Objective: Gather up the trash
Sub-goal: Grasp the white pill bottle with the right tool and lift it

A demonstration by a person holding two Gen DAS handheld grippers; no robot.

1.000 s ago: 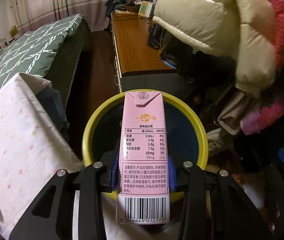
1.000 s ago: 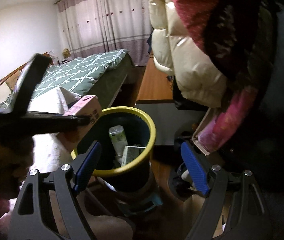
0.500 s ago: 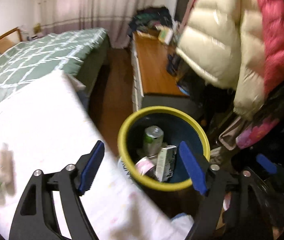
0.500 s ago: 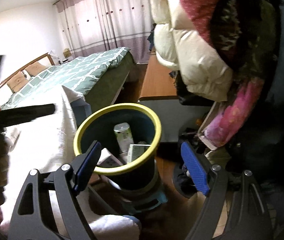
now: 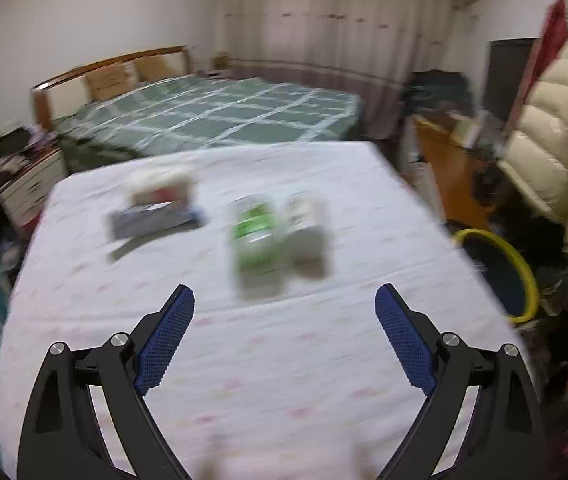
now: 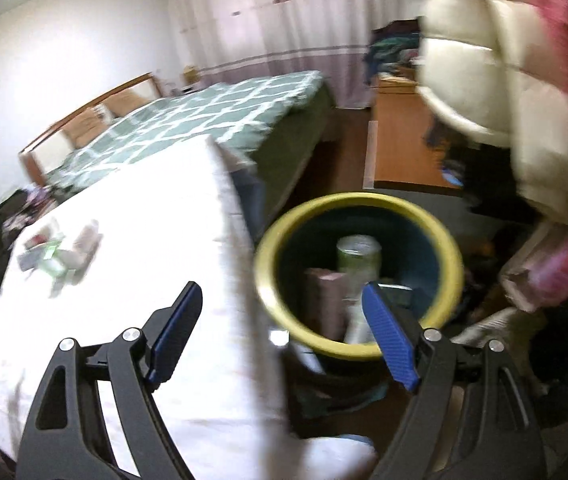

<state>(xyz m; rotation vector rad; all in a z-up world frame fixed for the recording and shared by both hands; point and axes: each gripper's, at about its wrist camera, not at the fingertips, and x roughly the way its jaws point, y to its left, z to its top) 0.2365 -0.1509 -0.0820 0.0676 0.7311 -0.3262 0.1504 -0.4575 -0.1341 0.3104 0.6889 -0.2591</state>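
Observation:
My left gripper [image 5: 284, 300] is open and empty above a white flowered sheet [image 5: 243, 380]. On the sheet ahead lie a green carton [image 5: 253, 236], a pale carton [image 5: 306, 236] beside it, and a white and dark packet [image 5: 155, 208] to the left, all blurred. The yellow-rimmed bin [image 5: 500, 268] stands at the right edge. My right gripper [image 6: 281, 292] is open and empty above the sheet's edge, next to the bin [image 6: 360, 206]. Inside the bin are a green can [image 6: 358, 256], the pink carton [image 6: 326, 300] and another carton.
A bed with a green checked cover [image 5: 219, 116] lies behind. A wooden desk [image 6: 398, 152] stands by the bin. Cream and pink puffer jackets [image 6: 496, 80] hang on the right. A cluttered bedside unit [image 5: 19, 176] stands at the left.
My left gripper let the pink carton go into the bin and swung left over the white sheet. My right gripper turned slightly left toward the sheet.

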